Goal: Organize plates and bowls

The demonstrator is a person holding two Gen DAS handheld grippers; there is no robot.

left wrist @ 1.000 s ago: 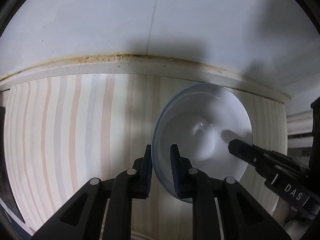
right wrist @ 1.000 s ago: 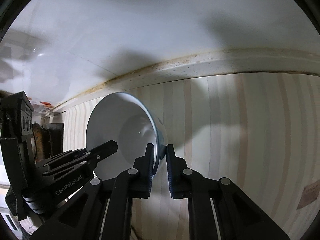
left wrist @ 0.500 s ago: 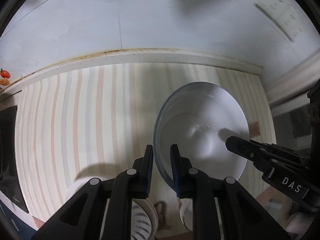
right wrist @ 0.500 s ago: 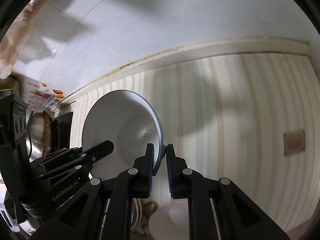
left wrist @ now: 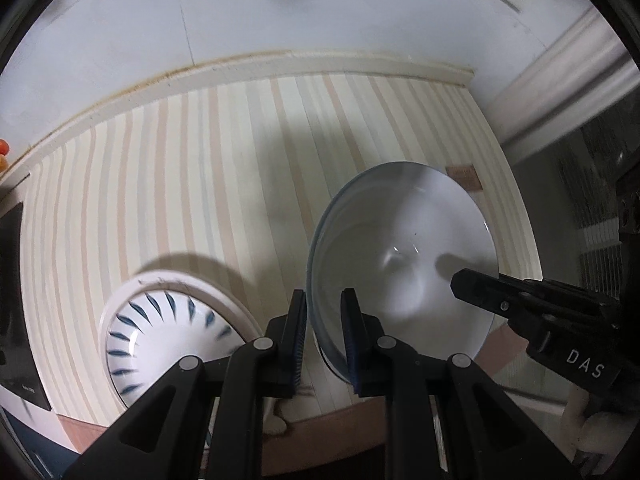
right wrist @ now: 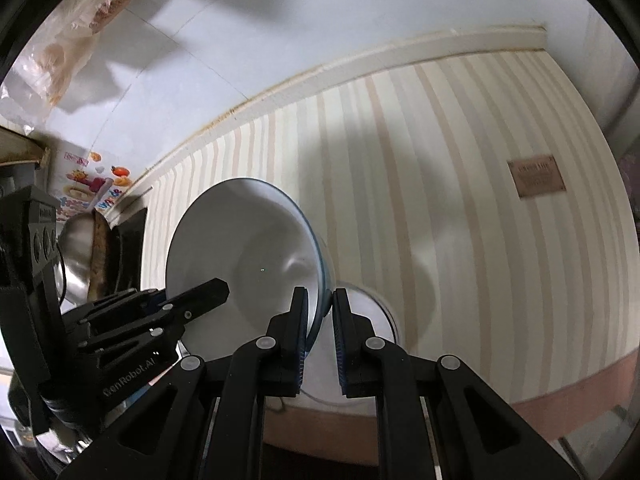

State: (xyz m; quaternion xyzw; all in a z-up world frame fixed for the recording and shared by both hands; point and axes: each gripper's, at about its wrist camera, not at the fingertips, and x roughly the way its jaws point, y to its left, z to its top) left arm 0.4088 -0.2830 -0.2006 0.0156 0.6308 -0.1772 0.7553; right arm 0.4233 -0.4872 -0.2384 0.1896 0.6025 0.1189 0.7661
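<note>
Below me lay the striped table. At its left sat a blue-patterned bowl on a plate. My left claw and right claw each pinched opposite rims of the white bowl, held tilted above the table.

A striped worktop meets a white wall; a brown label lies on it.

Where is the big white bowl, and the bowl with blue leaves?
white bowl (left wrist: 400,256), left wrist view, on its inner wall.
blue-patterned bowl (left wrist: 160,332), left wrist view, on its inside, among the marks.
</note>
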